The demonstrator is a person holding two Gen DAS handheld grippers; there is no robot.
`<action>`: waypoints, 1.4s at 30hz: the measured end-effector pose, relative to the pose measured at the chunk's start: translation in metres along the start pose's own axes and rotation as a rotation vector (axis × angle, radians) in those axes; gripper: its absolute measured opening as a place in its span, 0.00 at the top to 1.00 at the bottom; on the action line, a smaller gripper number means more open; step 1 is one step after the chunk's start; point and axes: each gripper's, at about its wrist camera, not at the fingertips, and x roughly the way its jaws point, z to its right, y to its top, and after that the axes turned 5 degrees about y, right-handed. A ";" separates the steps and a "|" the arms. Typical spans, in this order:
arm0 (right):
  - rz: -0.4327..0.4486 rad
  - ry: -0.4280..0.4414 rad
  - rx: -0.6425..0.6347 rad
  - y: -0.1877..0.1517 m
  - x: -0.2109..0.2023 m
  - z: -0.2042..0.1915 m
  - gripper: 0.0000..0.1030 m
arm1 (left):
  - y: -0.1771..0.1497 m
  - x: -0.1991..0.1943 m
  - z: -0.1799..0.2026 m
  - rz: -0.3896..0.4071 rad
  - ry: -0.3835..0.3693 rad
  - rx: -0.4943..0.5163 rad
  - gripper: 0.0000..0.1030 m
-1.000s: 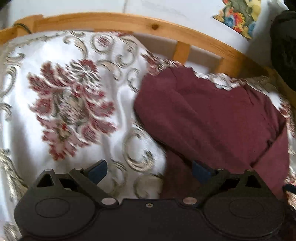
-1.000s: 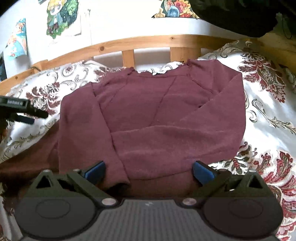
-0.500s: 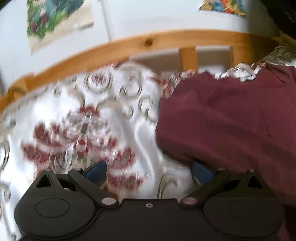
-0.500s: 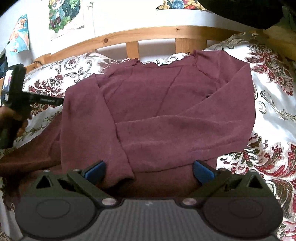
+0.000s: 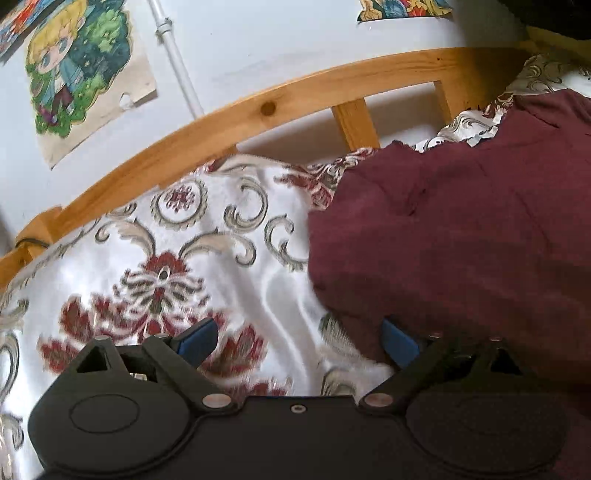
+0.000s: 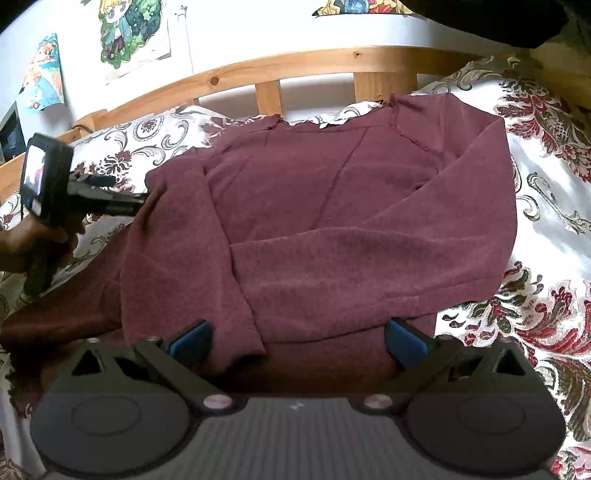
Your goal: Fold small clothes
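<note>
A maroon sweater (image 6: 332, 221) lies flat on the patterned bedspread (image 6: 546, 221) with both sleeves folded across its front. My right gripper (image 6: 297, 341) stands open at the near hem, its blue pads (image 6: 190, 341) apart over the cloth. In the left wrist view the sweater (image 5: 461, 240) fills the right side. My left gripper (image 5: 299, 341) is open at the sweater's left edge, with the right pad (image 5: 399, 345) tucked against the cloth. From the right wrist view, the left gripper's body (image 6: 74, 192) shows at the sweater's left shoulder, held by a hand (image 6: 22, 243).
A wooden bed rail (image 6: 314, 66) with slats runs along the far side, against a white wall with cartoon posters (image 5: 81, 70). A dark garment (image 6: 498, 22) hangs at the top right. Bare bedspread (image 5: 166, 258) lies left of the sweater.
My left gripper has tilted upward and swung so the wall and poster come into view, staying at the sweater's left edge. My right gripper has moved slightly closer to the hem.
</note>
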 end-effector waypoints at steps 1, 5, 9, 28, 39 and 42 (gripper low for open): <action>-0.002 -0.002 -0.002 0.000 0.000 0.000 0.00 | -0.004 -0.001 -0.003 -0.010 -0.001 -0.007 0.07; -0.009 -0.007 -0.010 0.001 0.001 -0.001 0.00 | -0.015 -0.001 -0.008 -0.039 -0.015 0.007 0.07; -0.009 -0.006 -0.009 0.001 0.002 -0.002 0.00 | -0.010 0.008 0.000 -0.045 -0.030 0.029 0.07; -0.012 0.002 -0.016 0.000 0.004 -0.001 0.00 | 0.010 0.006 0.016 0.153 -0.031 0.222 0.50; -0.015 0.001 -0.022 0.001 0.002 -0.002 0.00 | 0.007 0.000 -0.016 0.074 -0.093 0.020 1.00; -0.016 -0.002 -0.026 0.001 0.002 -0.003 0.00 | 0.003 0.002 -0.025 0.013 -0.142 -0.070 0.93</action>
